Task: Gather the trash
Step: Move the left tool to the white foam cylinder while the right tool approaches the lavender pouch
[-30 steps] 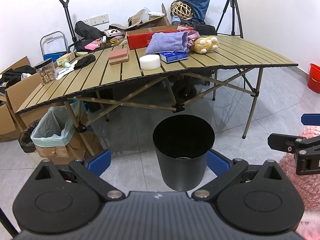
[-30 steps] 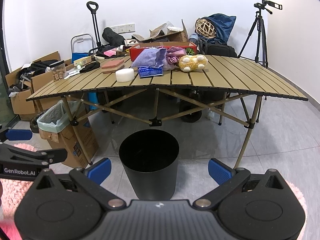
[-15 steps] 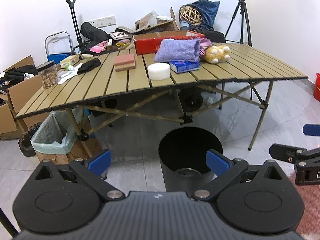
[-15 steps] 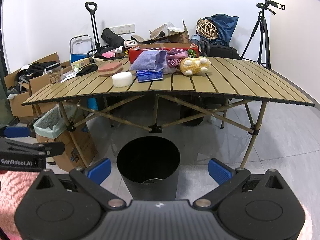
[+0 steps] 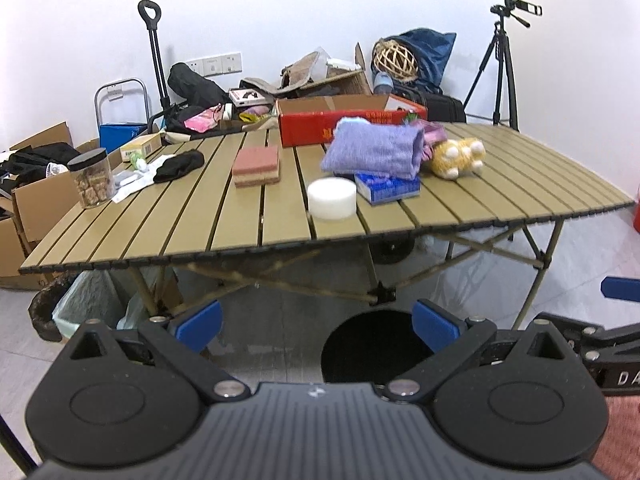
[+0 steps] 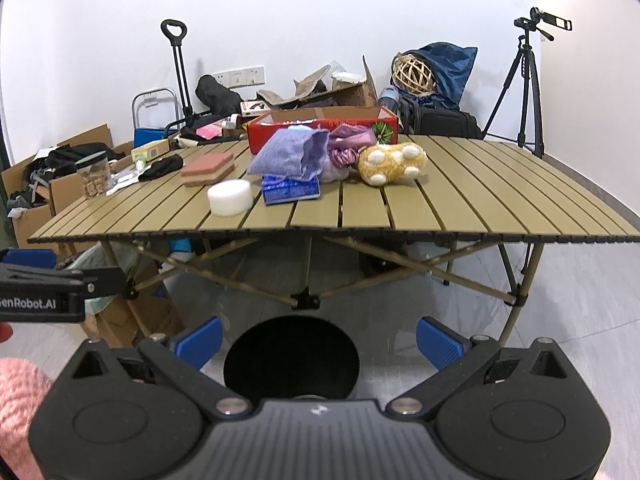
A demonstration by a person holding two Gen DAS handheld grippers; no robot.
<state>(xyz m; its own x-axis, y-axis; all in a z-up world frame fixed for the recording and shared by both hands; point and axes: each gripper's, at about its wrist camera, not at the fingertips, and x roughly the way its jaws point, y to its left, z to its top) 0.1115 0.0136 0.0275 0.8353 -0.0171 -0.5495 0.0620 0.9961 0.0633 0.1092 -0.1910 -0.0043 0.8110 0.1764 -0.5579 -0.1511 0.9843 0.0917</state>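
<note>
Left wrist view shows my left gripper (image 5: pixel 316 320) and right gripper (image 6: pixel 318 334) both spread and empty near the round black metal bin (image 6: pixel 291 356) on the floor before the slatted tan table (image 6: pixel 480 208), so I judge I'm approaching, next choosing something from its clutter.

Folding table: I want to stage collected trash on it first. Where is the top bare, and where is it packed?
The folding table is bare across its right half, right of the yellow plush toy, and along the front edge left of the white foam disc. It is crowded at the middle back around the red box and at the far left by the jar.
</note>
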